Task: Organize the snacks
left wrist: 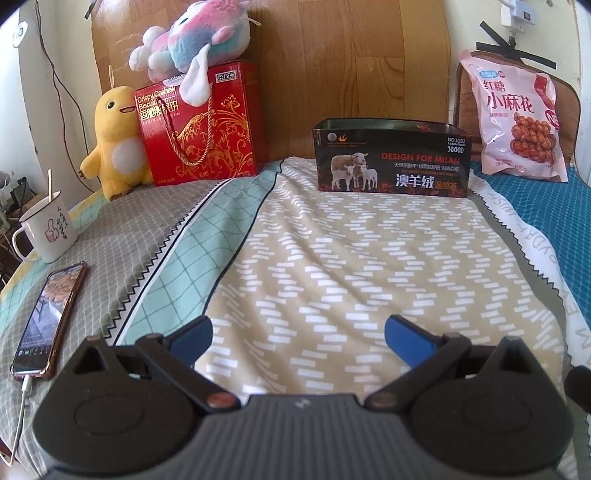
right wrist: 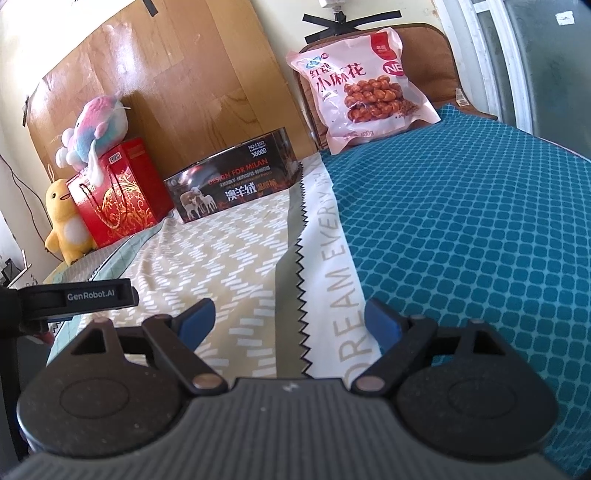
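Propped upright at one o'clock against a brown cushion (right wrist: 424,33), label out for an easy pinch: pink twisted-dough snack bag (right wrist: 364,86), glossy, puffy, fried-twist photo. At twelve o'clock, open black tin box (left wrist: 391,158), apparently empty, likely the destination. Left gripper (left wrist: 297,338) and right gripper (right wrist: 290,319) spread wide, holding nothing, low over bedspread (left wrist: 332,258).

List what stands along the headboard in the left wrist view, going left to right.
Yellow plush duck → red biscuit box → black open tin → pink snack bag.
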### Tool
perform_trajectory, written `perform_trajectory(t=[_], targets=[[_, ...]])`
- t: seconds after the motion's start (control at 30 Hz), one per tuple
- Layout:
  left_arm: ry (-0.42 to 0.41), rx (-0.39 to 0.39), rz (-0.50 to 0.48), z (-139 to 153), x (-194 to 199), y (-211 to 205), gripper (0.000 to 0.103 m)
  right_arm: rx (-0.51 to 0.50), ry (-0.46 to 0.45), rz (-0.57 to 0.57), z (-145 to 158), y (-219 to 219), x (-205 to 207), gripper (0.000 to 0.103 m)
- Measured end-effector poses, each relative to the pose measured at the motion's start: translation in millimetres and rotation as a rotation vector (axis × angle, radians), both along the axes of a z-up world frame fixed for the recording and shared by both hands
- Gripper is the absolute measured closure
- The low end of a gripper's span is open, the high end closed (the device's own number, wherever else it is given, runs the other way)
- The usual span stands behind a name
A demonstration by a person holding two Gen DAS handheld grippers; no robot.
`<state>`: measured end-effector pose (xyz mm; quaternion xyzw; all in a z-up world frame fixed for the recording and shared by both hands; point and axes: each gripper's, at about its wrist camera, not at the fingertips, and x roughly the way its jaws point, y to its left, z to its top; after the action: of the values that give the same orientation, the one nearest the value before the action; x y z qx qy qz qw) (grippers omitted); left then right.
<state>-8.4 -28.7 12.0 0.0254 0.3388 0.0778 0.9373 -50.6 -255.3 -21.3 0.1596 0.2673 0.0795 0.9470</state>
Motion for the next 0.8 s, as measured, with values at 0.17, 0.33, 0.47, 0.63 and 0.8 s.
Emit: perform_trajectory(t=[0.17,0.33,0.47,0.63,0.8], targets=[[-0.004,0.002,-0.002,-0.6,-0.9,0.1,0.0,0.0,0.001,0.002,-0.1,-0.2,0.4,0.013],[-0.004,0.004,0.002,-1.3,-1.5,1.4,0.0,-0.001,0.001,-0.001,-0.2,0.7,-0.7,0.013],[-0.017,0.022,0.008,-0.3,-3.5,2.1,0.0,0.002,-0.002,-0.003,0.0,0.7,-1.8,0.013],[-0.018,0.03,0.007,0.1,-3.7,2.0,0.0,0.009,-0.007,-0.002,0.2,-0.1,-3.5,0.013],[-0.01,0.03,0.001,-0.9,-3.0,1.0,0.0,0.016,-0.007,-0.006,0.1,-1.0,-5.4,0.013]])
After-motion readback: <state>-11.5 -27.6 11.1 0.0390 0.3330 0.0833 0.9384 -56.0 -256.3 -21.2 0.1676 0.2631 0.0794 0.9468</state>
